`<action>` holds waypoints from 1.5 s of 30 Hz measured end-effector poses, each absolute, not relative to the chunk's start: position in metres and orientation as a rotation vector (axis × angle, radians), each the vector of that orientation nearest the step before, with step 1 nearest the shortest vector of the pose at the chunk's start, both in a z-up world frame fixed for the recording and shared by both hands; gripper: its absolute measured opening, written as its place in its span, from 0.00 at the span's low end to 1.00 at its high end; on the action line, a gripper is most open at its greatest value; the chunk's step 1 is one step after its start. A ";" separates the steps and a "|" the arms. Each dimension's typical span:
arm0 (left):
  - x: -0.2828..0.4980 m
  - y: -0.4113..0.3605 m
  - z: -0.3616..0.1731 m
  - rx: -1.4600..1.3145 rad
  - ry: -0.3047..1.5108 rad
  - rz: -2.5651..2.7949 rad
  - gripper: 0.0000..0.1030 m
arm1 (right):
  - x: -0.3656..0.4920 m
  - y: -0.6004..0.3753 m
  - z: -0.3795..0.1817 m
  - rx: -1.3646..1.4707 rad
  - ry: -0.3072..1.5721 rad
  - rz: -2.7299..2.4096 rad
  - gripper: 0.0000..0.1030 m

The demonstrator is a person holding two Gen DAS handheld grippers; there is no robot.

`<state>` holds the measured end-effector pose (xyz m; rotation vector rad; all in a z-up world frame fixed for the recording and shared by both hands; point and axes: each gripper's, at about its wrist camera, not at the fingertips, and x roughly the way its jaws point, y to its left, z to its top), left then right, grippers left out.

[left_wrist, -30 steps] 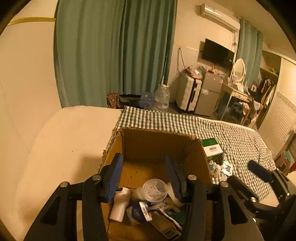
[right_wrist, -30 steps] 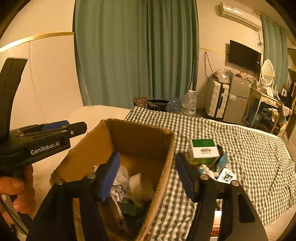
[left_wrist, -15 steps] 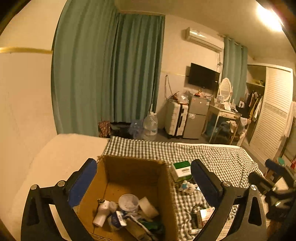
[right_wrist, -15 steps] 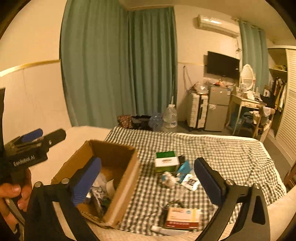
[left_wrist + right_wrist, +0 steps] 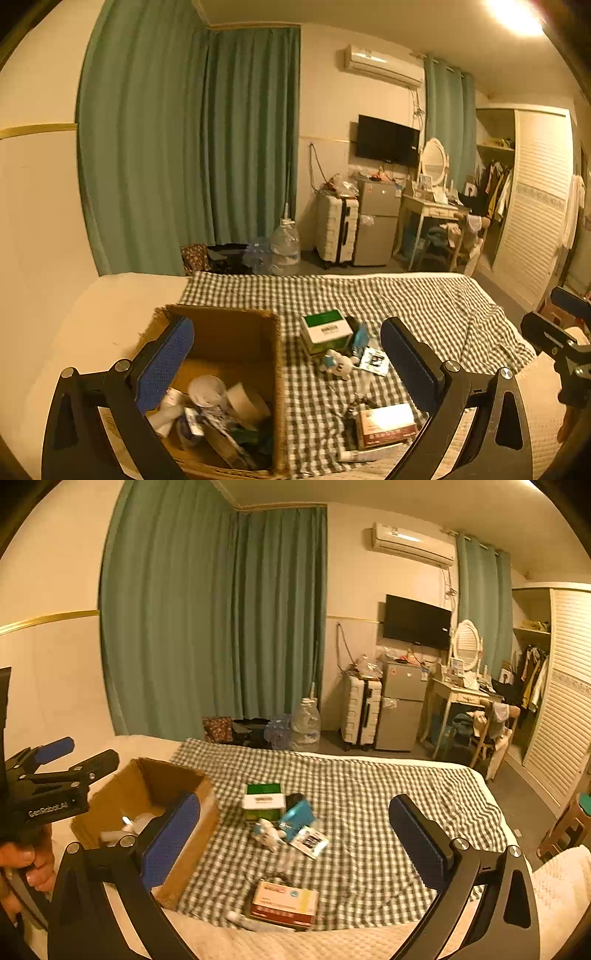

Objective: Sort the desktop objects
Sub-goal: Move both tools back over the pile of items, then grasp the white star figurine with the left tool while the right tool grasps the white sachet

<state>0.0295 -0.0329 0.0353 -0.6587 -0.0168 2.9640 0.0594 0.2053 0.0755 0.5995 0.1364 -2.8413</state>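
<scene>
An open cardboard box point(image 5: 229, 332) point(image 5: 147, 786) sits at the left on a checked cloth, holding a tape roll point(image 5: 247, 400), a white cup point(image 5: 207, 387) and other items. On the cloth lie a green and white box point(image 5: 325, 328) point(image 5: 264, 799), a small white toy point(image 5: 338, 363), a blue packet point(image 5: 297, 818), a card point(image 5: 310, 841) and a red and white box point(image 5: 388, 422) point(image 5: 284, 904). My left gripper point(image 5: 288, 365) is open and empty, raised above the box and cloth. My right gripper point(image 5: 295, 842) is open and empty, raised above the loose items.
The checked cloth point(image 5: 369, 805) covers a bed with a cream quilt point(image 5: 92, 332). Green curtains, a suitcase point(image 5: 338, 232), a small fridge, a dressing table and a wardrobe stand beyond the bed. The other hand-held gripper shows at each view's edge point(image 5: 48, 797) point(image 5: 557, 339).
Both grippers have opened wide and pulled up and back from the cardboard box. More of the cloth and its loose items now shows.
</scene>
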 end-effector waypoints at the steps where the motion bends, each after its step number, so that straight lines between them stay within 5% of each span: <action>1: 0.028 -0.026 0.033 -0.664 -0.006 2.958 1.00 | 0.058 0.212 0.074 0.606 0.134 -2.850 1.00; 21: -0.054 0.066 -0.067 -0.926 0.204 2.804 1.00 | -0.048 0.267 -0.022 0.873 0.045 -2.778 1.00; 37: -0.157 0.086 -0.173 -1.206 0.157 2.706 1.00 | -0.153 0.243 -0.127 1.147 0.118 -2.619 0.99; 45: -0.190 0.087 -0.218 -1.310 0.199 2.650 1.00 | -0.191 0.245 -0.161 1.298 0.068 -2.553 0.89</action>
